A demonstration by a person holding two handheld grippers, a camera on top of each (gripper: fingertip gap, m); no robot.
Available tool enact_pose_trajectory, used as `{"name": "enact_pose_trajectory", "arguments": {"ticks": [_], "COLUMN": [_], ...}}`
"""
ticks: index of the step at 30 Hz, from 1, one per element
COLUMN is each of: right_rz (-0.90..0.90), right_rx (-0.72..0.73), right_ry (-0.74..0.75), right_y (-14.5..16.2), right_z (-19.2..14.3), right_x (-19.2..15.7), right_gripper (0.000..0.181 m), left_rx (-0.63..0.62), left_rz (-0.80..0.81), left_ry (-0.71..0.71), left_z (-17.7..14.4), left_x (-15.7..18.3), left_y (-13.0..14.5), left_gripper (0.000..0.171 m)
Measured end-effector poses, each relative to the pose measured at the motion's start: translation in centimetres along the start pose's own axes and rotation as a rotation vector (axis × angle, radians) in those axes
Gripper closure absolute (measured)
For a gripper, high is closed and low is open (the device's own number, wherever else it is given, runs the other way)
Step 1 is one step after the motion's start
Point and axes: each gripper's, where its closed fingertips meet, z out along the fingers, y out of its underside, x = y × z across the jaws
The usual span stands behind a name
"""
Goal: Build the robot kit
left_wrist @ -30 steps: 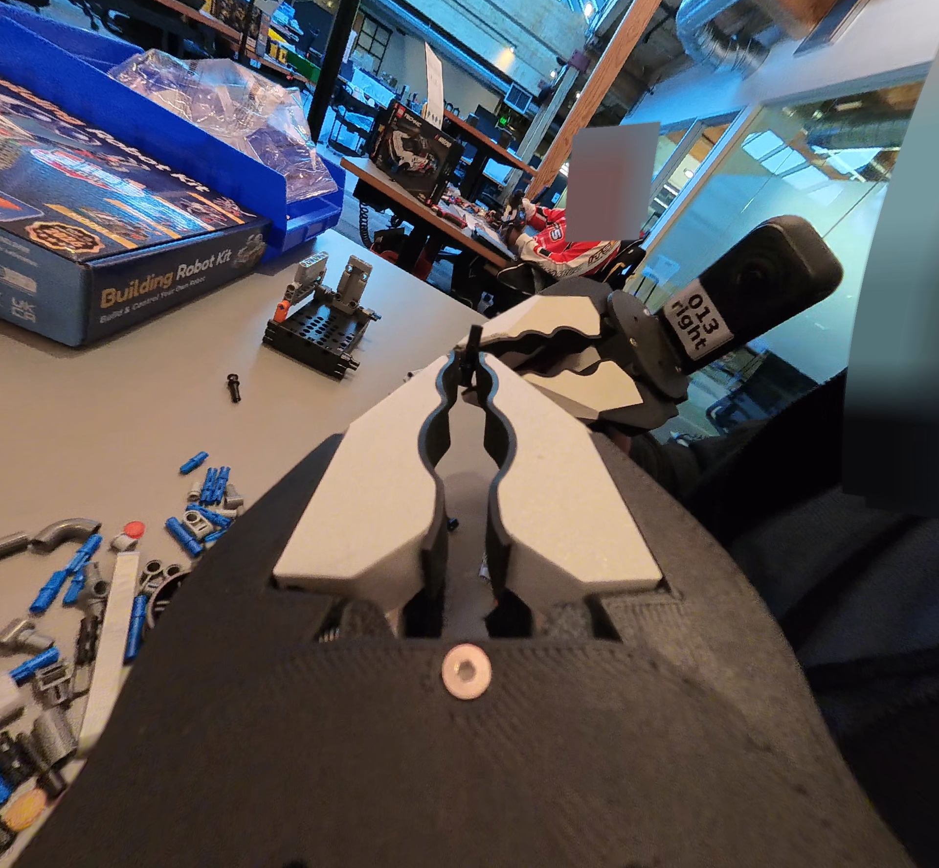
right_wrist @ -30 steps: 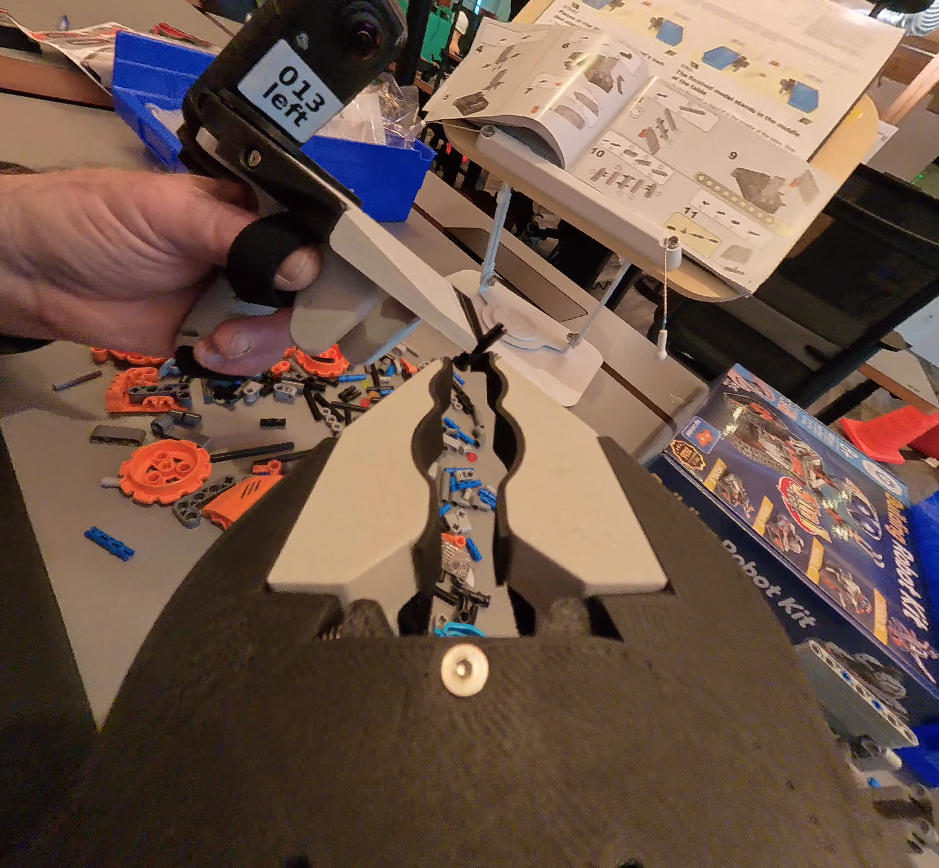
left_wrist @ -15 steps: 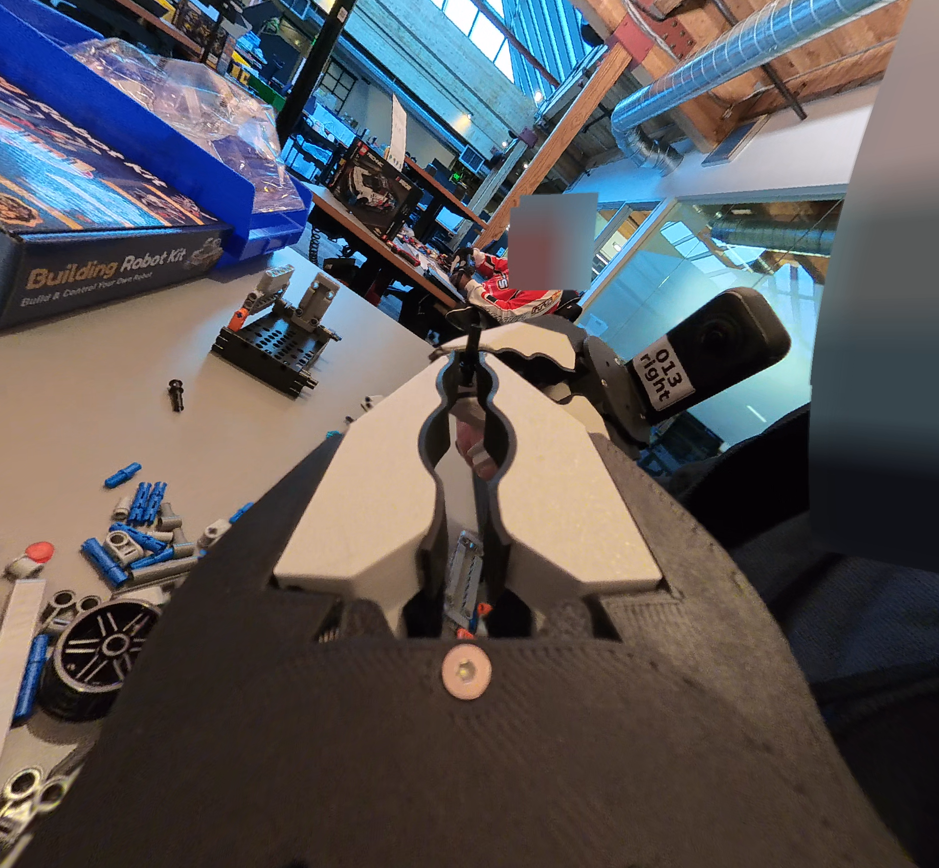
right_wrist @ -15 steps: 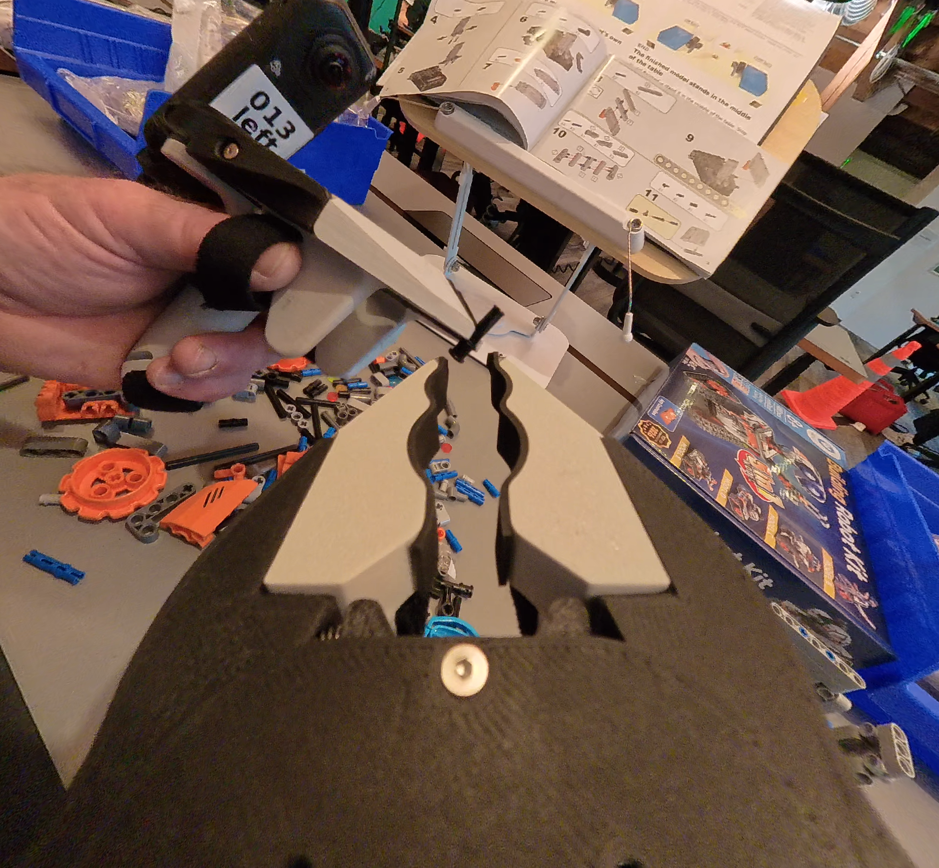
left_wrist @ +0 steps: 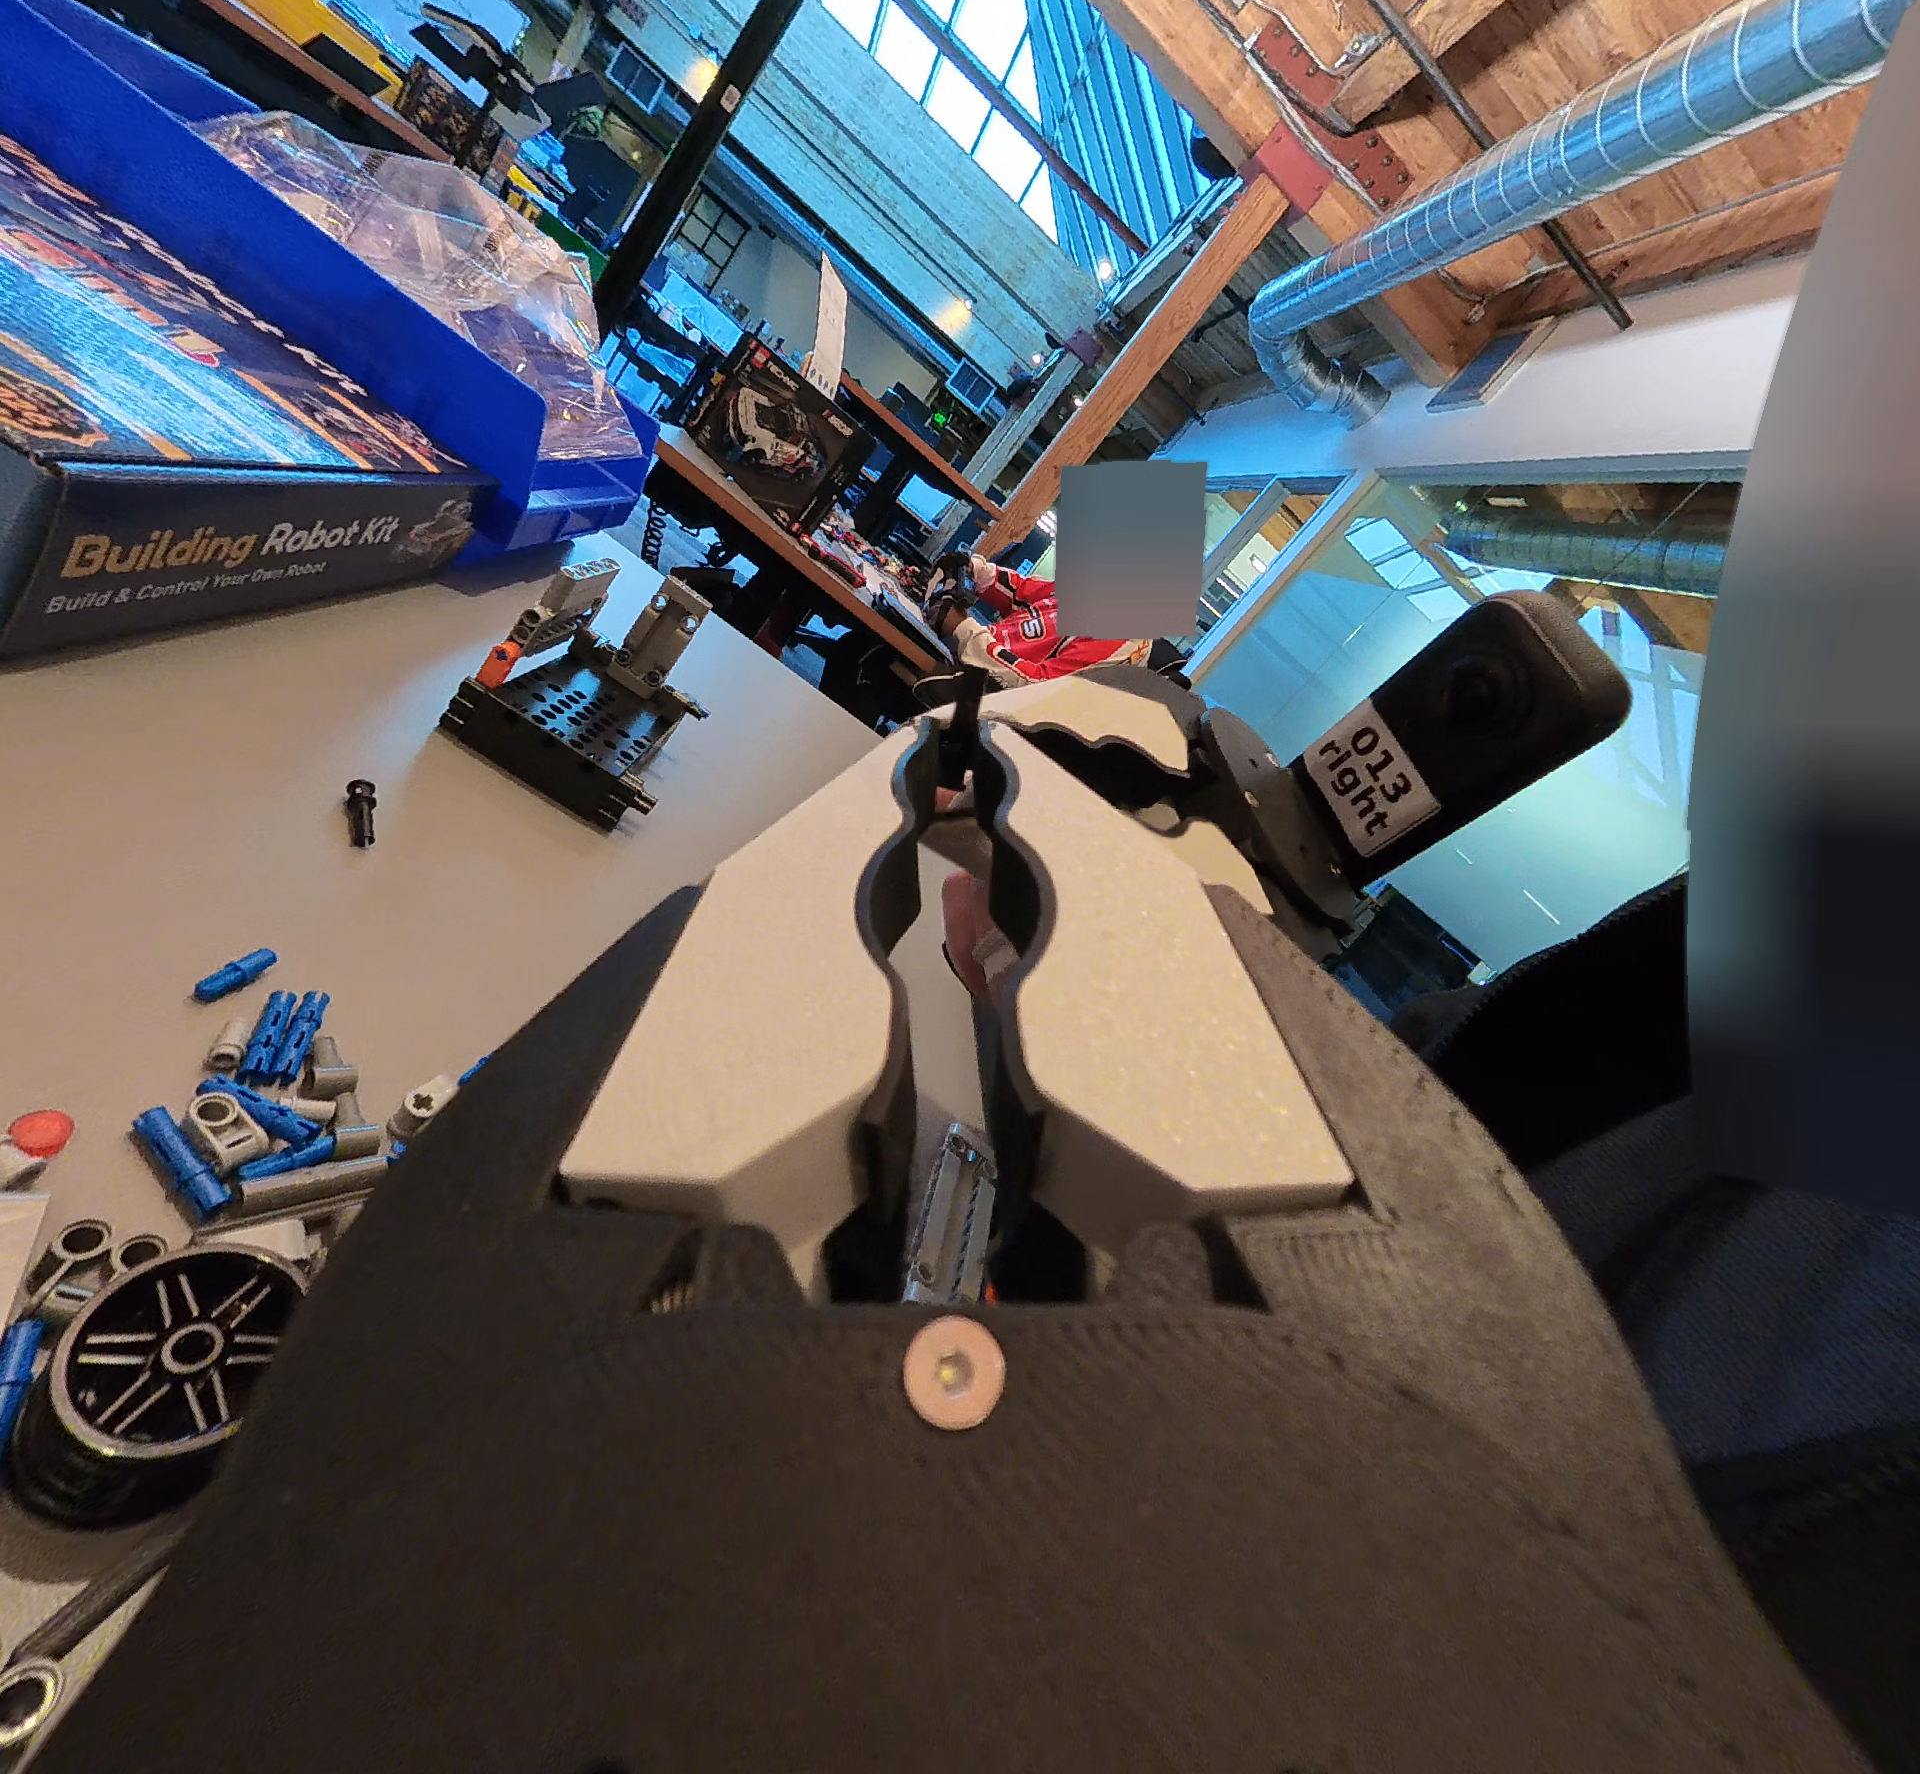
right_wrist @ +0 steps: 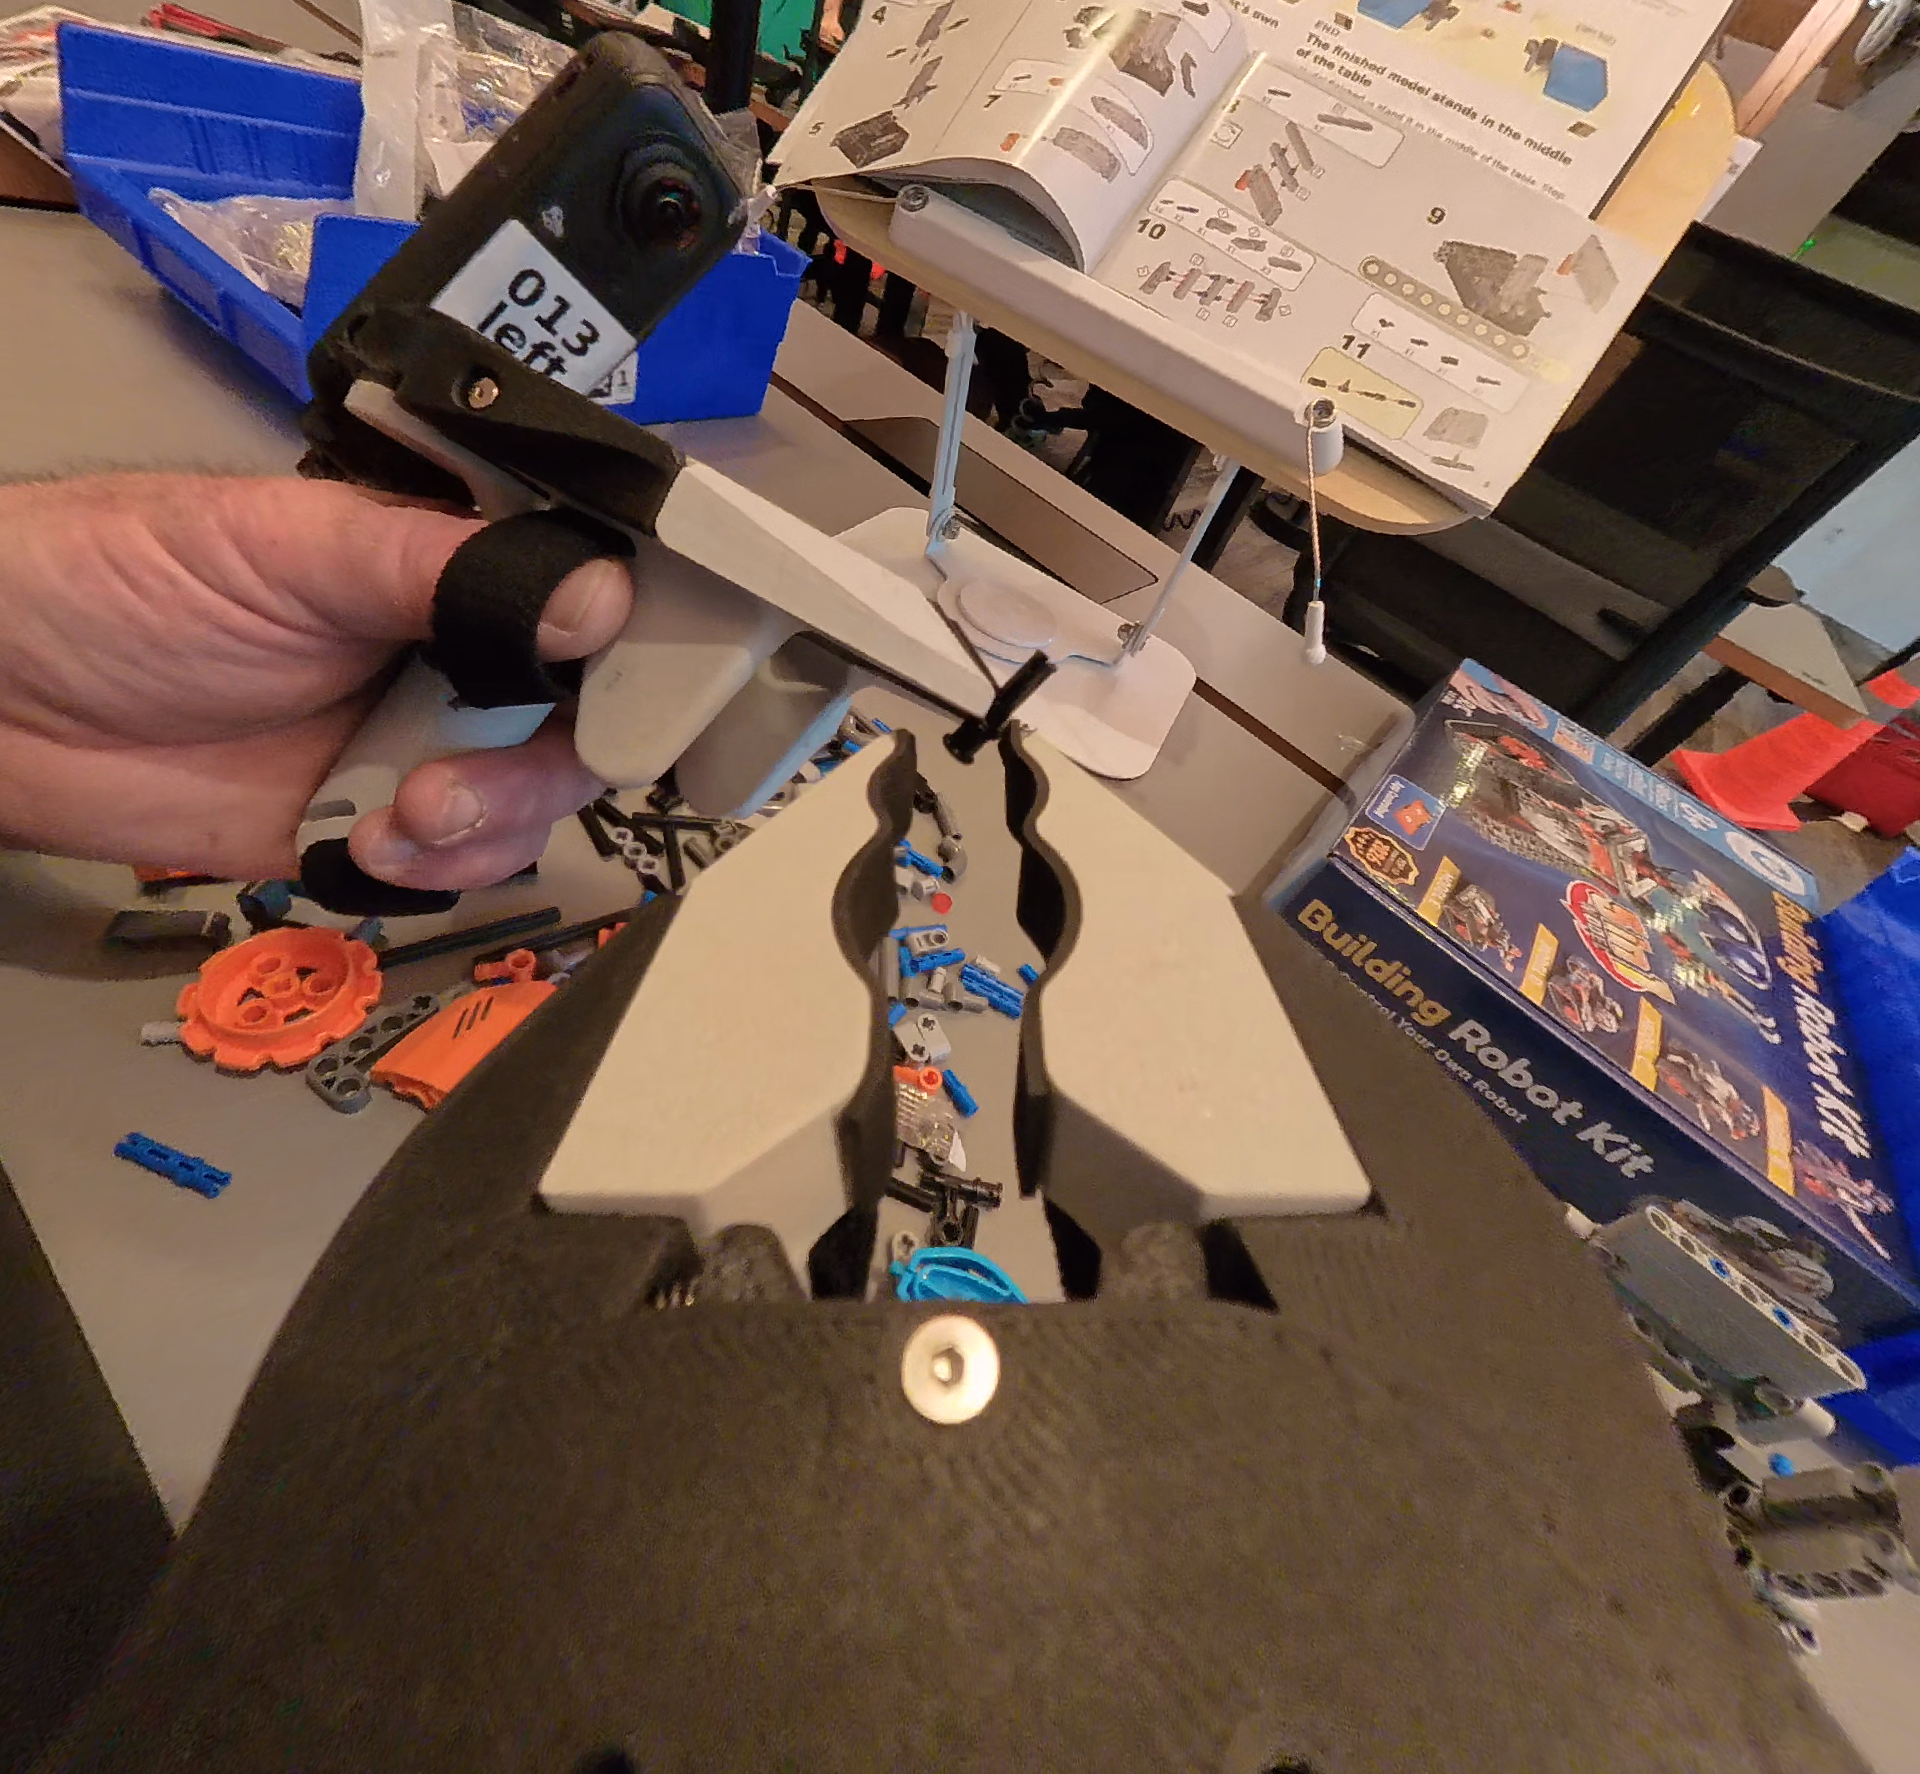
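Note:
My left gripper (left_wrist: 958, 750) is shut on a small black pin (left_wrist: 964, 706) that sticks up out of its tips. In the right wrist view a hand (right_wrist: 208, 664) holds the left gripper (right_wrist: 961, 685), with the pin (right_wrist: 1003, 701) at its tip. My right gripper (right_wrist: 956, 753) is open. Its tips stand on either side of the pin's lower end without gripping it. The right gripper (left_wrist: 1023, 732) also shows in the left wrist view, just behind the pin. Both grippers are held above the grey table (left_wrist: 208, 789).
A black partial assembly (left_wrist: 582, 716) and a loose black pin (left_wrist: 361, 810) lie on the table. Blue and grey pins (right_wrist: 935, 976), a wheel (left_wrist: 156, 1361) and an orange gear (right_wrist: 275, 992) are scattered below. A kit box (right_wrist: 1610, 997), a blue bin (right_wrist: 208, 166) and a booklet on a stand (right_wrist: 1247, 114) surround them. My two grippers' fingertips are within a few centimetres of each other. Both grippers' tips are roughly 15 cm from the wheel (left_wrist: 156, 1361).
My right gripper has opened and let go of the black pin, which stays in the left gripper. Both views have tilted and shifted a little.

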Motion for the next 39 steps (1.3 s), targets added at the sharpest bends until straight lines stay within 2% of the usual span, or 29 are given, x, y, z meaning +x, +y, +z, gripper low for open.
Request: {"name": "enact_pose_trajectory", "arguments": {"ticks": [2,13,18,21,25,30,33,36,39], "right_rz": [0.004,-0.005,0.003,0.011,-0.029,-0.101,-0.167,-0.197,-0.182], "right_rx": [-0.006,-0.072,-0.085,-0.091,-0.109,-0.134,-0.153,-0.162,-0.155], "right_ry": [0.014,-0.014,-0.023,-0.043,-0.046,-0.079,-0.092,-0.107,-0.121], "right_y": [0.1,1.4,1.9,2.3,2.6,3.1,3.3,3.5,3.5], "right_z": [-0.1,-0.1,-0.2,-0.1,-0.2,-0.3,-0.3,-0.2,-0.3], "right_x": [0.3,0.4,0.8,0.9,0.9,0.5,-0.2,-0.6,-0.6], "right_gripper": [0.172,0.175,0.178,0.178,0.178,0.178,0.178,0.178,0.178], "left_rx": [0.004,-0.021,-0.056,-0.130,-0.109,-0.161,-0.194,-0.203,-0.204], "left_rz": [-0.012,-0.004,0.034,0.079,0.085,0.117,0.148,0.166,0.153], "left_ry": [0.005,-0.034,-0.065,-0.089,-0.126,-0.153,-0.167,-0.151,-0.134], "left_z": [0.1,0.3,0.1,0.6,-0.1,-0.1,-0.1,0.0,0.0], "left_x": [0.0,-0.8,-1.1,-0.9,-1.8,-2.0,-2.1,-1.7,-1.6], "left_y": [0.1,0.9,0.9,1.8,0.9,1.4,1.8,2.0,2.0], "left_gripper": [0.168,0.169,0.171,0.171,0.171,0.153,0.157,0.171,0.171]}}
